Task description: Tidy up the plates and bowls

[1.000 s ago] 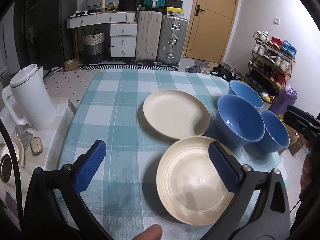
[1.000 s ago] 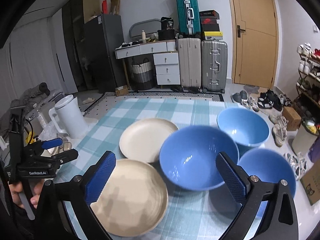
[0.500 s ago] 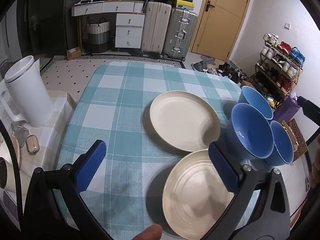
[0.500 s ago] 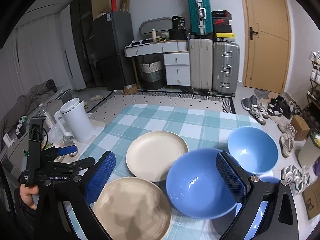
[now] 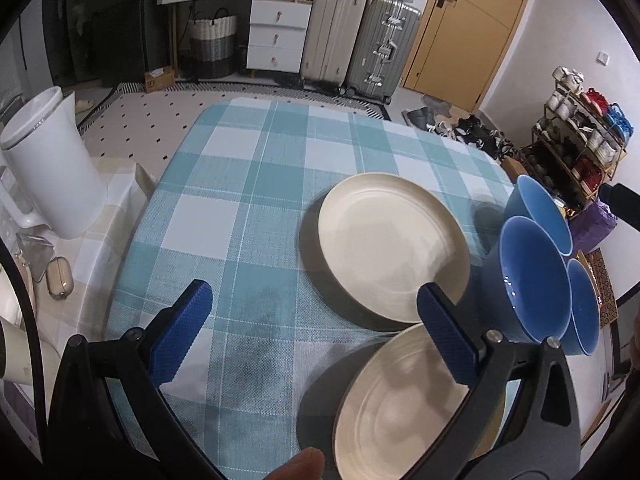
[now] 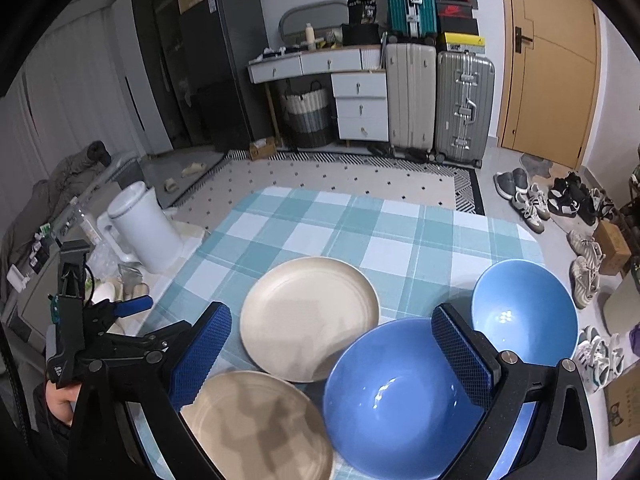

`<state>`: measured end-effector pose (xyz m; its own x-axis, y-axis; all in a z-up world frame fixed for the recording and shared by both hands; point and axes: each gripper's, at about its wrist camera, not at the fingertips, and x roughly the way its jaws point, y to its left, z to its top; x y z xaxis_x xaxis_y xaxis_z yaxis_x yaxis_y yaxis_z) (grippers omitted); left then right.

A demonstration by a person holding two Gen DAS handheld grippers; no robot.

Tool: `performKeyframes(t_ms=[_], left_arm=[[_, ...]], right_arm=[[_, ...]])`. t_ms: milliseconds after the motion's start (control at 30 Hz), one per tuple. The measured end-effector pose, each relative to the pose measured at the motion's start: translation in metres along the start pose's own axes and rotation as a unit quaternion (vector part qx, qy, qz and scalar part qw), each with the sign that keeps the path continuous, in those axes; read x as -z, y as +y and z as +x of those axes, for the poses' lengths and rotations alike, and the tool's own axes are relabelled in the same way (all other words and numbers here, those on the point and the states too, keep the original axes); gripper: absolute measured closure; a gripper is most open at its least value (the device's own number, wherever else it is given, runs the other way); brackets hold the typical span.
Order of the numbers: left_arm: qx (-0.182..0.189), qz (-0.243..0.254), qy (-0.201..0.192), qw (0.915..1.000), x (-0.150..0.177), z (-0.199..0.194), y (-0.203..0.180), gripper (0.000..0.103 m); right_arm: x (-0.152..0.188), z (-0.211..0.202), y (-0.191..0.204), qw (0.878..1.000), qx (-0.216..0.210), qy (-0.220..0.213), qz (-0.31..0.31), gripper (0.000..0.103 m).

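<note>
Left tongs (image 5: 316,328) and right tongs (image 6: 332,352): both spread wide, holding nothing, above the desk (image 5: 240,184). Two cream plates (image 5: 394,248) (image 5: 404,404) lie near its front; three blue bowls (image 6: 400,396) (image 6: 524,308) (image 5: 586,304) cluster at their right.

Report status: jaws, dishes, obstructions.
Left gripper and right gripper: jaws open, empty. Two cream plates and three blue bowls unstacked on the tablecloth. Nothing blocking.

white walls, tan door (image 6: 548,60), white drawers (image 6: 360,104), upright suitcases (image 6: 438,102) — patterned floor (image 6: 340,178), shoe rack (image 5: 580,136)
</note>
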<state>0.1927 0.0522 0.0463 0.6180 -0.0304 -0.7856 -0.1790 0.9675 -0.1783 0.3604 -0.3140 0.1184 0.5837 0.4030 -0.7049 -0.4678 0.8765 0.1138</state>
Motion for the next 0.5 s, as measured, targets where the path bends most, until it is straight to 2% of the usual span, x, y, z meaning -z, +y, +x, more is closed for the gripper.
performKeyframes(t_ms=[100, 500], left_arm=[[-0.005, 0.001, 0.008, 1.0000, -0.001, 0.010, 0.001, 0.001], [-0.023, 0.009, 0.034, 0.9991, -0.012, 0.045, 0.001, 0.001]], right_arm=[[-0.004, 0.017, -0.003, 1.000, 0.002, 0.024, -0.008, 0.001], [-0.013, 0.071, -0.014, 0.997, 0.033, 0.063, -0.024, 0.001]])
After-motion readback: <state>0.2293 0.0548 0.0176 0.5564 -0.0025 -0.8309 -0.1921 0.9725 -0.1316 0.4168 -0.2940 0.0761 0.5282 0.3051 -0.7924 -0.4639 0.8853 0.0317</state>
